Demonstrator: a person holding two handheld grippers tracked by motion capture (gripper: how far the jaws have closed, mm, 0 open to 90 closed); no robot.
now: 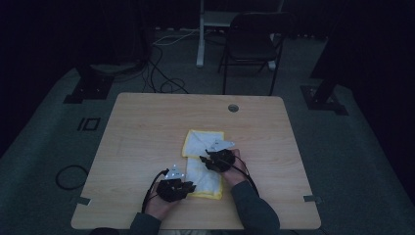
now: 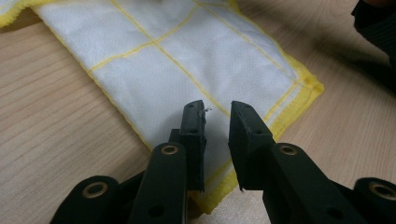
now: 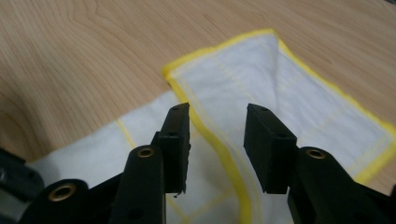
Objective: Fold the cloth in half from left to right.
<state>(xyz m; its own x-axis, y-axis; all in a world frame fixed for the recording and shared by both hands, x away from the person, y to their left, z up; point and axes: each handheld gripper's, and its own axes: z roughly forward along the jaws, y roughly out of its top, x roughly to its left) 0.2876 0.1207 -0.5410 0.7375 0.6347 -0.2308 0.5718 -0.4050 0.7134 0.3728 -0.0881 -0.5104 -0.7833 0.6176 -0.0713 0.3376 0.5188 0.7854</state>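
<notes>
A white cloth (image 1: 201,141) with a yellow hem and yellow grid lines lies on the wooden table (image 1: 147,127), its far part folded over. My left gripper (image 1: 190,186) sits at the cloth's near left corner. In the left gripper view the left gripper (image 2: 217,109) has its jaws apart just above the cloth (image 2: 187,51), with nothing between them. My right gripper (image 1: 203,160) hovers over the cloth's middle. In the right gripper view the right gripper (image 3: 217,114) is open above the yellow hem of the folded flap (image 3: 289,88), gripping nothing.
A round cable hole (image 1: 233,107) is in the table's far edge. Behind the table stand a black folding chair (image 1: 252,44) and a white post (image 1: 200,34), with cables (image 1: 164,81) on the floor. The room is dim.
</notes>
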